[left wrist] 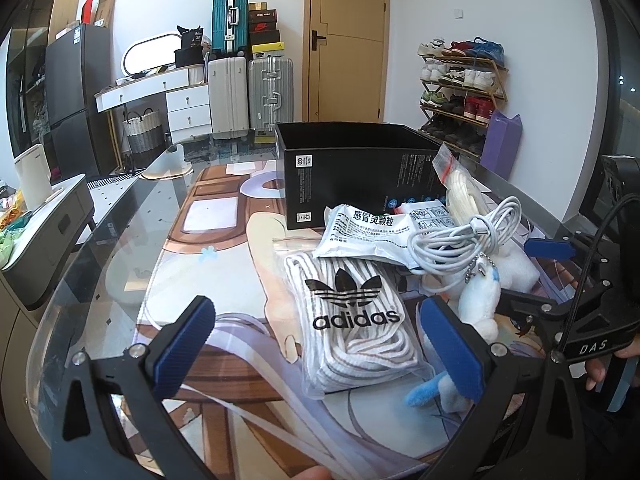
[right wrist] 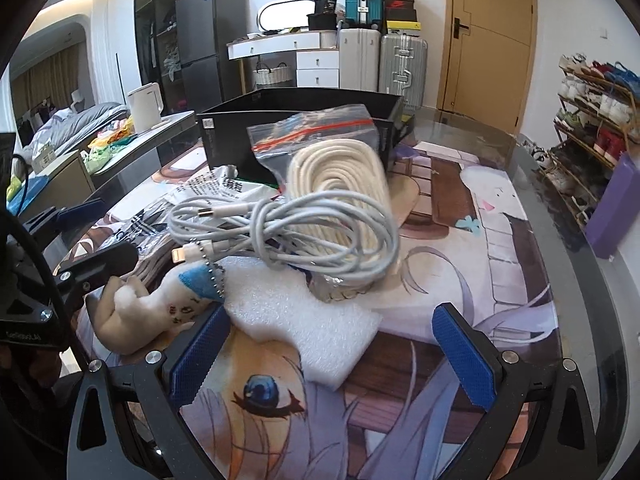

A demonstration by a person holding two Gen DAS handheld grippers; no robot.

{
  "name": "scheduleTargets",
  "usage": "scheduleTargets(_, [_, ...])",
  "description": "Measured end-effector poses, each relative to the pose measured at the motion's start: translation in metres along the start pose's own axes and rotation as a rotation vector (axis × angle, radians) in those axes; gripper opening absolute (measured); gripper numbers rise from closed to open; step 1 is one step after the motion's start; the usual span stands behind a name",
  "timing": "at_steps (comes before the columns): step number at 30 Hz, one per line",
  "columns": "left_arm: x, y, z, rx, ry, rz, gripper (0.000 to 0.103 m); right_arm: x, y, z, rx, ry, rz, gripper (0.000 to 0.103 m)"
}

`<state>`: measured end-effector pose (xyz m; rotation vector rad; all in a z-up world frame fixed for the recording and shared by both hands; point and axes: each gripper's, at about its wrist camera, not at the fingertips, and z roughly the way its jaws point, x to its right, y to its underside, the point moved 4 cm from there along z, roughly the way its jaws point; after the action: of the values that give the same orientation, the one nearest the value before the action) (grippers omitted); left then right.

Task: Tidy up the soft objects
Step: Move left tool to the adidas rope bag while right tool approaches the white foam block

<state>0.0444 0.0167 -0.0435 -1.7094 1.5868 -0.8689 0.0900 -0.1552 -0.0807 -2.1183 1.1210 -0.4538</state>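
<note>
A clear bag of white laces with an adidas logo [left wrist: 352,320] lies on the printed mat between the fingers of my left gripper [left wrist: 320,344], which is open. Behind it are a white medicine packet [left wrist: 368,232], a coiled white cable [left wrist: 468,236] and an open black box [left wrist: 360,172]. A white and blue plush toy [left wrist: 480,300] lies just right of my left gripper's right pad. My right gripper [right wrist: 330,360] is open over the corner of a white foam sheet [right wrist: 304,320]. The plush toy [right wrist: 160,308] touches its left pad. A zip bag of cream rope [right wrist: 340,176] leans on the black box [right wrist: 280,120].
The glass table edge [right wrist: 576,208] curves along the right, with a purple bag [right wrist: 616,208] and a shoe rack [right wrist: 592,120] beyond it. A side counter with a white kettle [left wrist: 32,176] stands to the left. Bare mat [left wrist: 208,248] lies left of the pile.
</note>
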Motion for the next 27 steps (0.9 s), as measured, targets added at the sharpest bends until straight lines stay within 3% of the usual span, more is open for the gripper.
scheduleTargets(7, [-0.001,0.0,0.0,-0.002,0.003,-0.002,0.103,0.018,0.008,-0.01,0.009,0.021,0.027,0.102])
scheduleTargets(19, [-0.004,-0.002,0.009,-0.042,0.021,-0.032,0.103,0.003,-0.001,0.0,-0.006,-0.022,0.001,0.102])
scheduleTargets(21, [-0.006,-0.002,0.013,-0.06,0.029,-0.051,0.103,0.004,0.0,0.002,-0.007,-0.044,0.004,0.097])
scheduleTargets(25, [-0.007,-0.002,0.02,-0.097,0.072,-0.091,0.102,0.001,0.0,0.001,-0.003,-0.077,-0.011,0.076])
scheduleTargets(27, [-0.005,-0.002,0.02,-0.103,0.084,-0.089,0.101,0.002,0.001,-0.001,0.004,-0.085,-0.008,0.075])
